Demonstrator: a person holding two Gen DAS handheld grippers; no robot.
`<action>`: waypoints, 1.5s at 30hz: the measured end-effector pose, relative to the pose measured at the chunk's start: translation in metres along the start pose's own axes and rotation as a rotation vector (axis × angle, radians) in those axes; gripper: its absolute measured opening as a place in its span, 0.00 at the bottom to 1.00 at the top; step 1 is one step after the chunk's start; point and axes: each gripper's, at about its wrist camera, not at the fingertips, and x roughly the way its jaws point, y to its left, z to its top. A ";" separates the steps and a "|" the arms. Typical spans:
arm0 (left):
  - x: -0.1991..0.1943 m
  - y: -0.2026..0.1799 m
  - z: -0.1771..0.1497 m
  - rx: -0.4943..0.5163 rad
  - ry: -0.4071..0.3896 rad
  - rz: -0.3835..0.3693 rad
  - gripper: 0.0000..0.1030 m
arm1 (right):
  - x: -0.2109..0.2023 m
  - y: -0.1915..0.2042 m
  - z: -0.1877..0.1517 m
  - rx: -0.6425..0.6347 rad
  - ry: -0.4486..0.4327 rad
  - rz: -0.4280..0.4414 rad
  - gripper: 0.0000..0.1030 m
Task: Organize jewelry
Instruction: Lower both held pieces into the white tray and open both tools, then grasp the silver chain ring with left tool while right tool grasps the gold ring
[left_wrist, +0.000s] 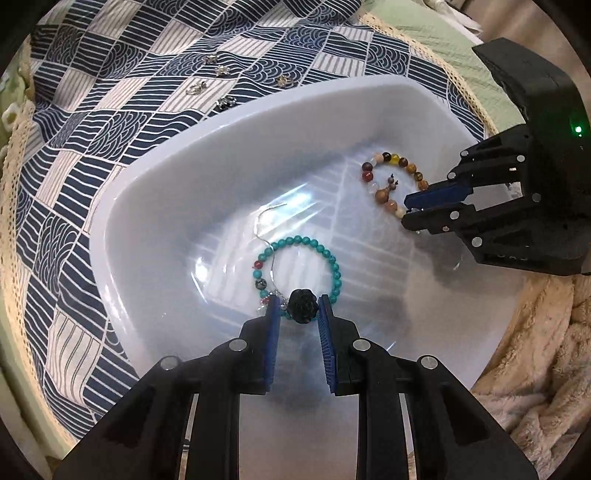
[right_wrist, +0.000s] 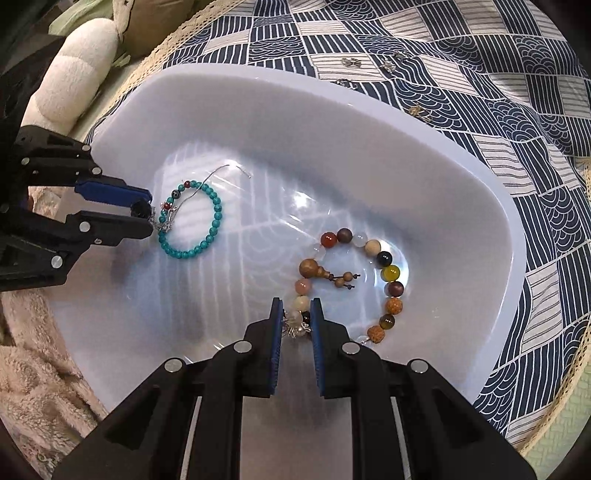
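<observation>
glossy plastic tub (left_wrist: 236, 122), woven patterned cloth (left_wrist: 110, 110)

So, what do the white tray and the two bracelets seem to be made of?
White tray: probably plastic, smooth and glossy; light glares off its floor.
Turquoise bracelet: polished blue-green beads with dark veining, stone or an imitation; I cannot tell which.
Mixed-bead bracelet: some beads look like matte wood with grain, others glassy and translucent, perhaps agate or glass.

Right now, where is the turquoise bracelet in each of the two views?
Left wrist view: the turquoise bracelet is at lower centre, its black bead between the left gripper jaws.
Right wrist view: it lies at middle left, beside that gripper.
Shared landmark: the white tray, which holds it in both views.
</observation>
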 end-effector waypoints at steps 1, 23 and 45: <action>0.001 -0.001 0.000 0.003 0.003 0.001 0.19 | 0.001 0.001 -0.001 -0.004 0.001 0.000 0.16; -0.026 0.016 0.006 -0.102 -0.082 -0.100 0.66 | -0.027 -0.013 0.000 0.067 -0.117 0.019 0.44; -0.038 0.119 0.158 -0.337 -0.197 0.175 0.86 | -0.077 -0.099 0.140 0.236 -0.213 -0.135 0.75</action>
